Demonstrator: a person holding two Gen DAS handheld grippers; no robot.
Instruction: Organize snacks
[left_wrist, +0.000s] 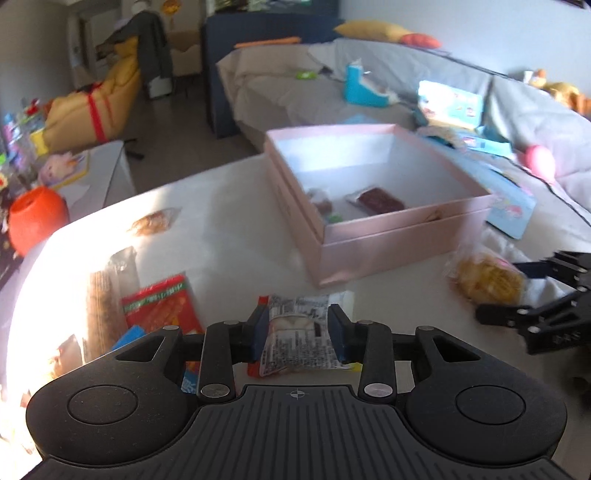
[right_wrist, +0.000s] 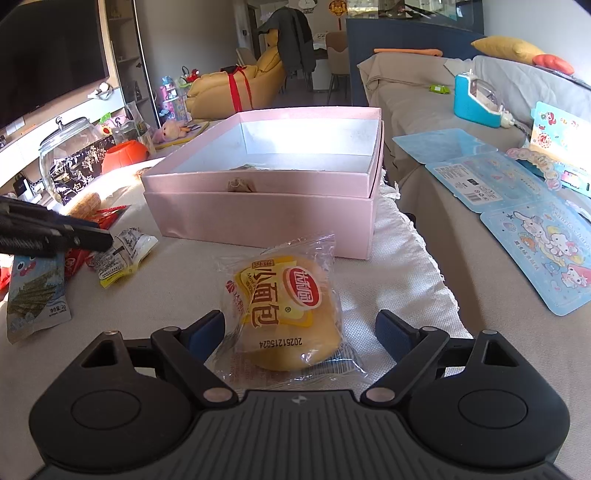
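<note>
the left gripper (left_wrist: 298, 334) has its fingers narrowed onto a small white printed snack packet (left_wrist: 295, 332), one blue pad pressed to each side of it, so this packet is held; in the right wrist view the same packet (right_wrist: 122, 251) hangs at the tip of the left fingers, seemingly just lifted off the worktop (left_wrist: 221, 229). the right gripper (right_wrist: 301, 332) has its fingers spread wide, with a wrapped yellow bread bun (right_wrist: 284, 310) lying on the worktop between them, neither pad touching the wrapper. ahead of both sets of fingers stands the open pink box (left_wrist: 388, 236), which i take to be where the snacks go. inside it, beyond the left fingers, lie a dark red packet (left_wrist: 380, 199) and one or two smaller wrapped items against the near wall, too blurred to name. to the left of the left fingers, still out on the worktop, are a red snack bag (left_wrist: 162, 306), a long brown wrapped bar (left_wrist: 105, 306), and a clear bag of something brown (left_wrist: 153, 223) further off; a seaweed packet (right_wrist: 33, 295) shows below the left fingers in the right wrist view. by my reading the sorting is early: a few pieces boxed, one in hand, the bun about to be taken, and at least four more waiting.
</note>
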